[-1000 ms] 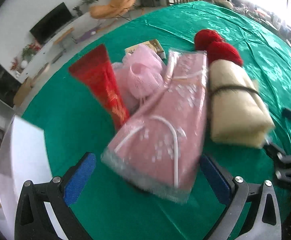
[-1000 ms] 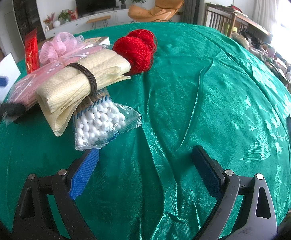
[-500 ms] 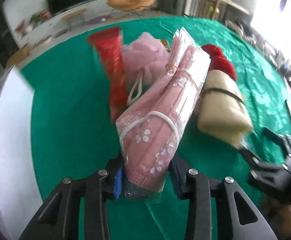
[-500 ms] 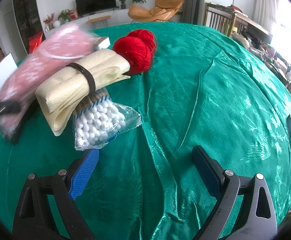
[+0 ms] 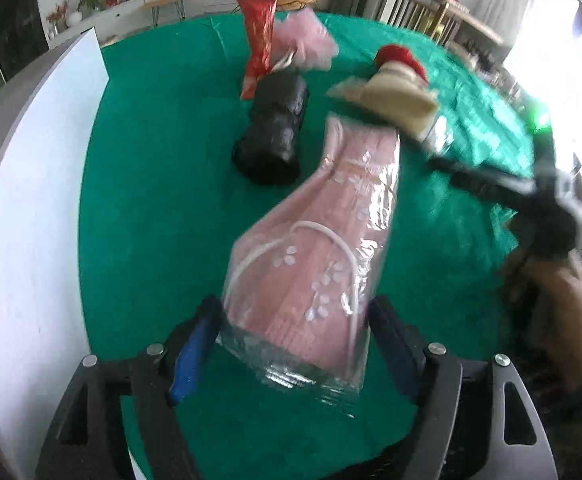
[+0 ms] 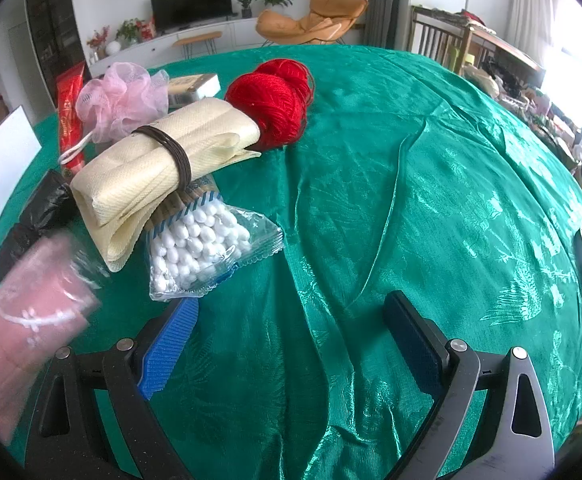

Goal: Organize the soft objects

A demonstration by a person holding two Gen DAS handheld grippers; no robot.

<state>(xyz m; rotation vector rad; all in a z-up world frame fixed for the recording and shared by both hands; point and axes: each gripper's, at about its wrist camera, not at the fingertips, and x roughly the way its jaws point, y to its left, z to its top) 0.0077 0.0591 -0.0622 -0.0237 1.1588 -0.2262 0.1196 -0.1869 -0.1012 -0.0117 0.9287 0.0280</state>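
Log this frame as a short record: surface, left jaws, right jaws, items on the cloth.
surface: green tablecloth
left gripper: jaws have just been opening; pink mask pack between them, grip unclear
right gripper: jaws open, nothing between them
pile: cream cloth roll, red yarn, cotton swab bag, pink mesh pouf, black bag roll, red packet

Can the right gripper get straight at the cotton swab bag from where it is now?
Probably yes. The right gripper is open and empty, and the swab bag lies just ahead of its left finger on the green cloth. Only its far end is tucked under the cream bundle.
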